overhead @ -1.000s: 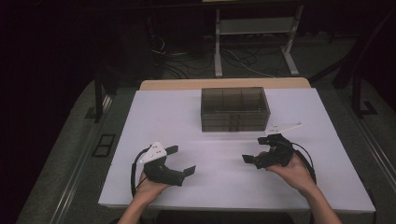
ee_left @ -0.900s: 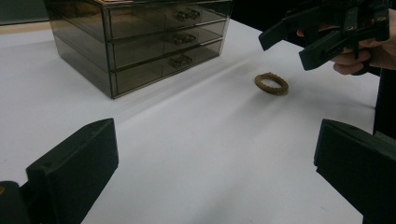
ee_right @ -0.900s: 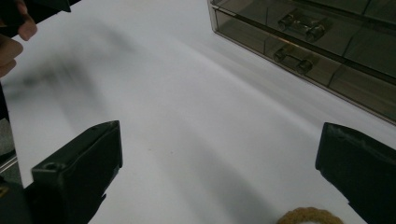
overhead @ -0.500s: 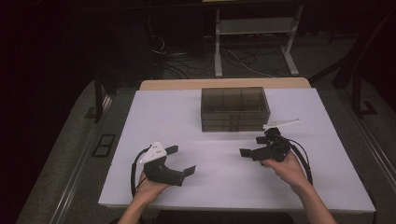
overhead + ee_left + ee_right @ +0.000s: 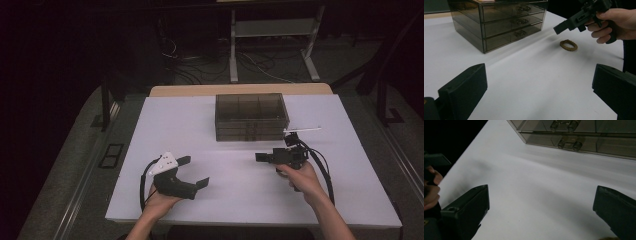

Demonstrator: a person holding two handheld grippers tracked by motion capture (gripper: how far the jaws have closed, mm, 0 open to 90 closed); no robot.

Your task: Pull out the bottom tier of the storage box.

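- Two black two-jaw grippers show in the high view over the matte white table (image 5: 200, 125). Since the earlier frames the right gripper (image 5: 265, 157) has swung forward and to the left, nearer the smoky translucent plastic three-drawer box (image 5: 251, 116); the left gripper (image 5: 192, 172) has stayed put, its jaws spread wide and its grey three-cornered plate facing up. A thin white stick (image 5: 302, 130) lies just right of the box.
- From the left gripper view, blocky matte jaws stand far apart at the bottom corners. Beyond them the box (image 5: 499, 22) shows three stacked drawers with small paired knobs. A small brown rough-textured ring (image 5: 568, 45) lies flat on the table, right of the box and below the right gripper's tip (image 5: 564, 25), apart from it.
- From the right gripper view, its jaws stand wide apart with nothing between them; the box's lower drawers (image 5: 584, 141) cross the top.
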